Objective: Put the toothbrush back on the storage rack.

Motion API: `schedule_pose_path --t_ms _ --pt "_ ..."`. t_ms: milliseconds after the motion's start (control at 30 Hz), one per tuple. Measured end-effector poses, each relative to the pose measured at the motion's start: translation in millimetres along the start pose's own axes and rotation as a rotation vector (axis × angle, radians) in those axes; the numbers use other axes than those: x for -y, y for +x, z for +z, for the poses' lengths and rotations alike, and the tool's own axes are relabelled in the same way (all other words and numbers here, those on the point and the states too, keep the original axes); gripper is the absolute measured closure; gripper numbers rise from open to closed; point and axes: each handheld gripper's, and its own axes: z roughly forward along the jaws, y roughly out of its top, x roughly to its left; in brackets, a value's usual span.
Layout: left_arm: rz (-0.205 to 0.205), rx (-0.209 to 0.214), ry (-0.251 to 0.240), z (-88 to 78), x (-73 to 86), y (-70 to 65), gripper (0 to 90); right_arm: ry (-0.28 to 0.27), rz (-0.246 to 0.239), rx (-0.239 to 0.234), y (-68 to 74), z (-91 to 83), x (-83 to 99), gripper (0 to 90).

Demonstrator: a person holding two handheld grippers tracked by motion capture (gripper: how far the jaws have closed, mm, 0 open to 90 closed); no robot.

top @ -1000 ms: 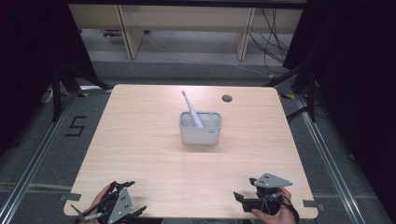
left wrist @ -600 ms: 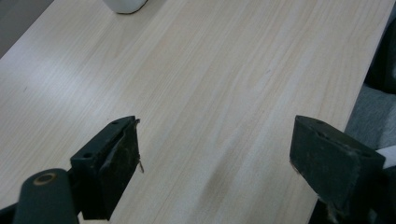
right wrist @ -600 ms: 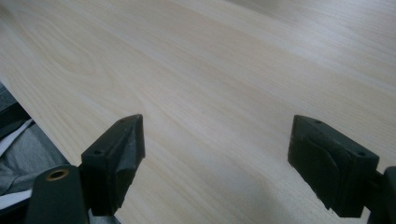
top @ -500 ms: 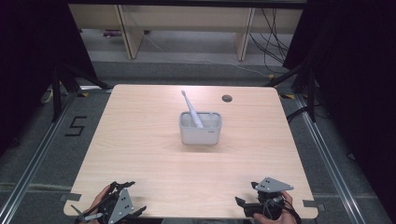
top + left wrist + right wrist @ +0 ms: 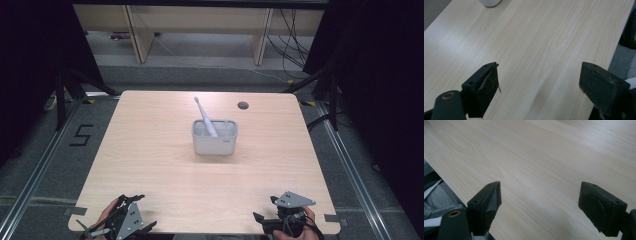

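A pale grey rectangular holder [image 5: 214, 138] stands a little beyond the middle of the wooden table [image 5: 150, 150]. A white toothbrush [image 5: 204, 116] leans in it with its head up and to the left. My left gripper [image 5: 137, 212] rests at the near left corner in a hand, open with nothing between its jaws [image 5: 541, 75]. The holder's base [image 5: 490, 2] shows at the top of the left gripper view. At the near right edge my right gripper [image 5: 265, 210] is also open over bare wood [image 5: 540, 192].
A small round cable hole [image 5: 243, 105] sits near the table's far right edge. Beyond the table stand wooden shelf legs [image 5: 137, 37] and loose cables [image 5: 295, 45] on the floor. A "5" [image 5: 82, 135] is taped on the floor at left.
My right gripper has drawn back a little toward the near edge of the table. The left gripper, the holder and the toothbrush have stayed put.
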Motion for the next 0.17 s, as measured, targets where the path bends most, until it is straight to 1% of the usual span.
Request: schedule_pose_path --t_ms 33,67,100,167 --pt "0.002 -0.001 0.001 0.0 -0.1 0.1 15.4 -0.002 -0.01 0.009 -0.2 -0.3 -0.1 19.6" --pt "0.002 -0.001 0.001 0.0 -0.1 0.1 15.4 -0.008 -0.018 0.006 -0.8 0.1 -0.1 19.6" --pt "0.0 0.005 -0.002 -0.4 -0.1 -0.2 15.4 -0.005 -0.013 0.006 -0.6 -0.1 0.0 19.6" --pt "0.001 0.004 -0.002 -0.7 -0.1 -0.2 15.4 -0.002 -0.02 0.012 -1.5 0.4 0.4 19.5"
